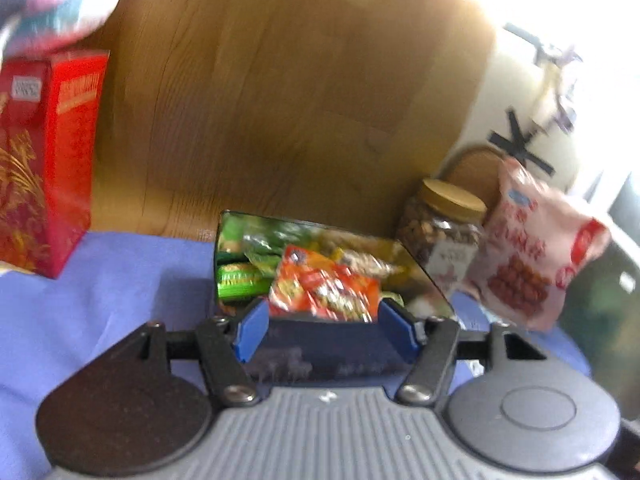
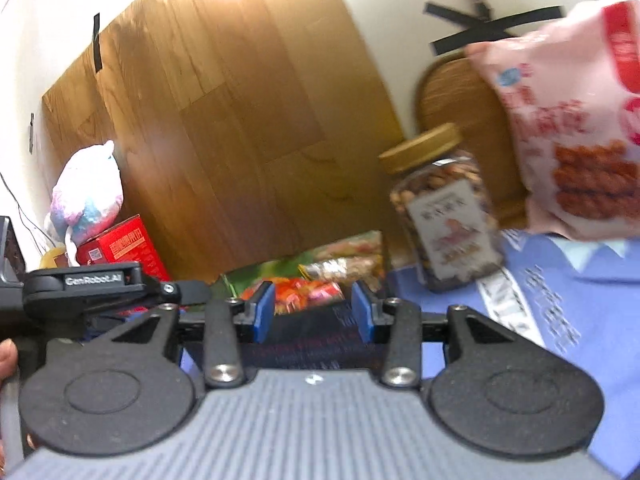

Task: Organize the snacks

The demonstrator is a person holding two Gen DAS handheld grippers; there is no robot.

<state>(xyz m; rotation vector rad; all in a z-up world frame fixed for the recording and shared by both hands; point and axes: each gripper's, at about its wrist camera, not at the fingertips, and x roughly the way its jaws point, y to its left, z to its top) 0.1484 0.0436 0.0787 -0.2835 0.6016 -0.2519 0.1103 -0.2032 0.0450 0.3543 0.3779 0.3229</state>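
snacks are lying mixed in a dark open box [image 1: 320, 344]: one orange-red packet [image 1: 324, 288] on top, one green packet [image 1: 238, 280] at its 9 o'clock, more wrappers blurred behind. we are seeing one nut jar [image 1: 444, 232] with a tan lid at 2 o'clock, one pink bag [image 1: 532, 248] beside it, one red carton [image 1: 44, 164] at 10 o'clock. our left gripper [image 1: 324, 330] is standing wide open, holding nothing. our right gripper [image 2: 316, 312] is gaping partway, gripping nothing, over the same box.

Pink snack bag [image 2: 576, 128] cut off right; box contents [image 1: 320, 276] blurred.
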